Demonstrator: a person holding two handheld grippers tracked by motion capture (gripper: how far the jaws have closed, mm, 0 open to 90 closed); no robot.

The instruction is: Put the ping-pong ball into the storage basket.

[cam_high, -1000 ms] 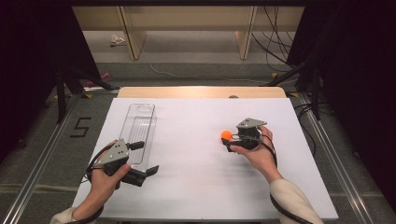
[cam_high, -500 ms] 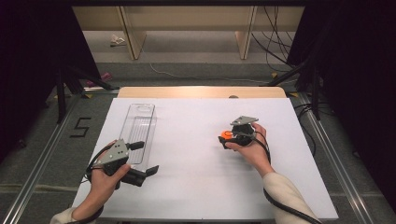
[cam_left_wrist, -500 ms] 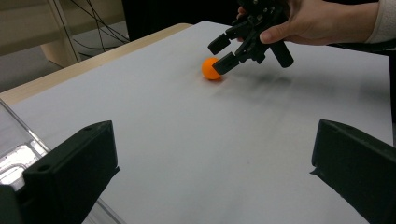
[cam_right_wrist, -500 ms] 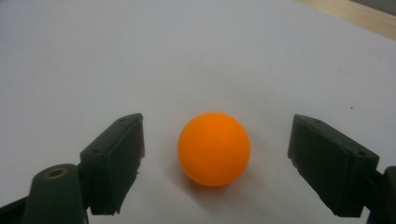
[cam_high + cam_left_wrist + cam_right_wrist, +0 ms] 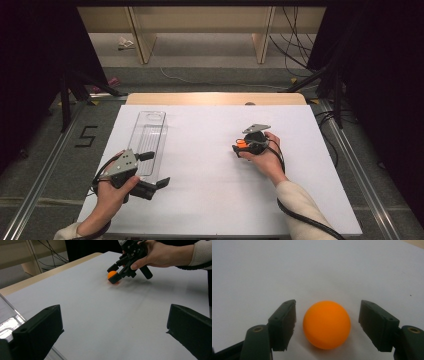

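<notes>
The orange ball (image 5: 326, 324) is straddled by the right tongs (image 5: 327, 322), just closing, pads apart; probably light, rolling easily, best pinched mid-height.

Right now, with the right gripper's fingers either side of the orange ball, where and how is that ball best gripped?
Across its widest middle. The orange ball is round and sits free on the white table, so off-centre pads would likely squirt it out. The right gripper already straddles it from above and behind; its jaws have just been closing, with small gaps left each side. Closing level and centred looks best.
</notes>
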